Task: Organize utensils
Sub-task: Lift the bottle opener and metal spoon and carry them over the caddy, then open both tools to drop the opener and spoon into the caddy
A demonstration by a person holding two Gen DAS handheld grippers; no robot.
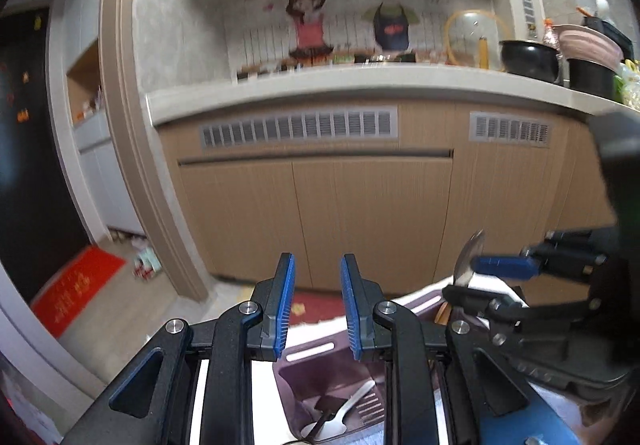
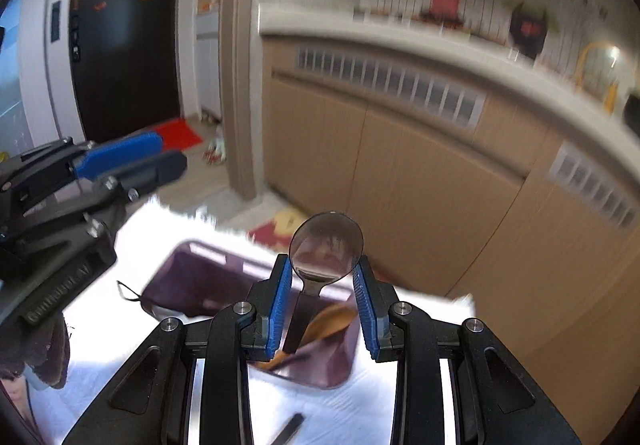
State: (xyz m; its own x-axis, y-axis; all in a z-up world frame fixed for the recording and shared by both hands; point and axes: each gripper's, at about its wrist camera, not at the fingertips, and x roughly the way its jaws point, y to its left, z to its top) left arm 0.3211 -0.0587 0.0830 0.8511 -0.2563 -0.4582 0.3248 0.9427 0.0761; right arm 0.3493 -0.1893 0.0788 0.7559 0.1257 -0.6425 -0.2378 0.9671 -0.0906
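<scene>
In the right wrist view my right gripper [image 2: 322,259] is shut on the round bowl of a metal spoon [image 2: 326,245], whose dark handle hangs down between the fingers. Below it a purple organizer tray [image 2: 188,273] rests on a white table [image 2: 160,229], with a wooden spoon [image 2: 328,321] in one compartment. My left gripper [image 1: 318,259] is open with a narrow gap and nothing between its blue pads. Under it the tray [image 1: 320,349] holds a white spoon [image 1: 344,409] and a dark utensil. Each gripper shows in the other view: left gripper [image 2: 172,154], right gripper [image 1: 460,277] with the spoon [image 1: 470,257].
A dark utensil [image 2: 290,425] and a thin black cord [image 2: 126,293] lie on the table. Beyond the table's edge stand wooden kitchen cabinets [image 1: 360,213] under a pale counter [image 1: 360,81] with black pots [image 1: 528,59]. A red mat [image 1: 76,289] lies by a dark door.
</scene>
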